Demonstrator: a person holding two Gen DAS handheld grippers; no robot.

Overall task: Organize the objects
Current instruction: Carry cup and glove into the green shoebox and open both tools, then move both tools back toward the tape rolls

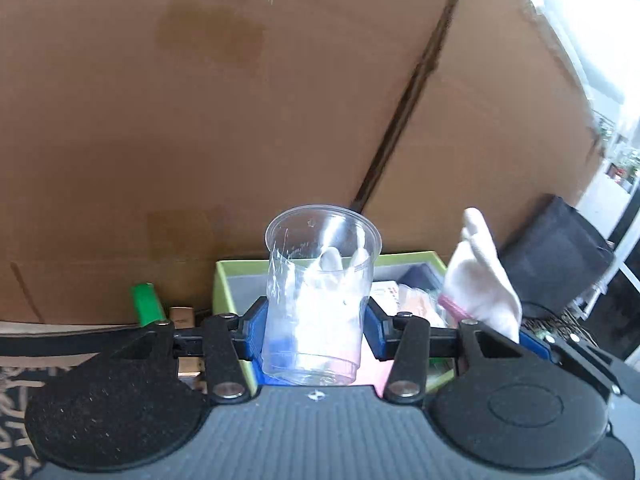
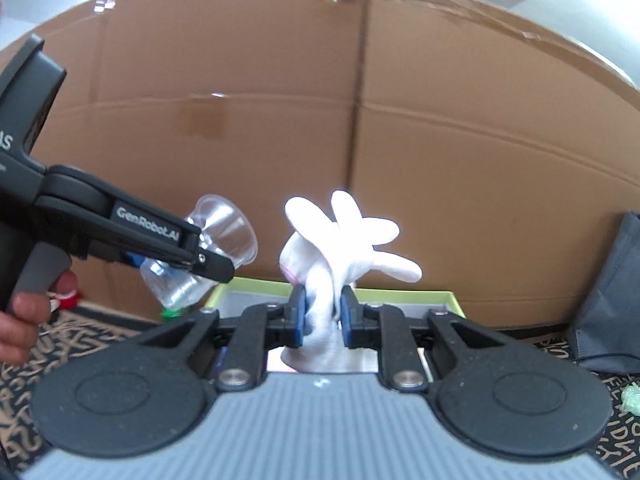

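My left gripper is shut on a clear plastic cup and holds it upright above a green-rimmed box. The cup also shows in the right wrist view, tilted in the left gripper. My right gripper is shut on a white glove with a pink cuff, held above the same green-rimmed box. In the left wrist view the glove hangs to the right of the cup.
A large cardboard box stands right behind the green-rimmed box. A green object lies left of the box. A dark bag sits at the right. Packets lie inside the box. The floor mat is patterned.
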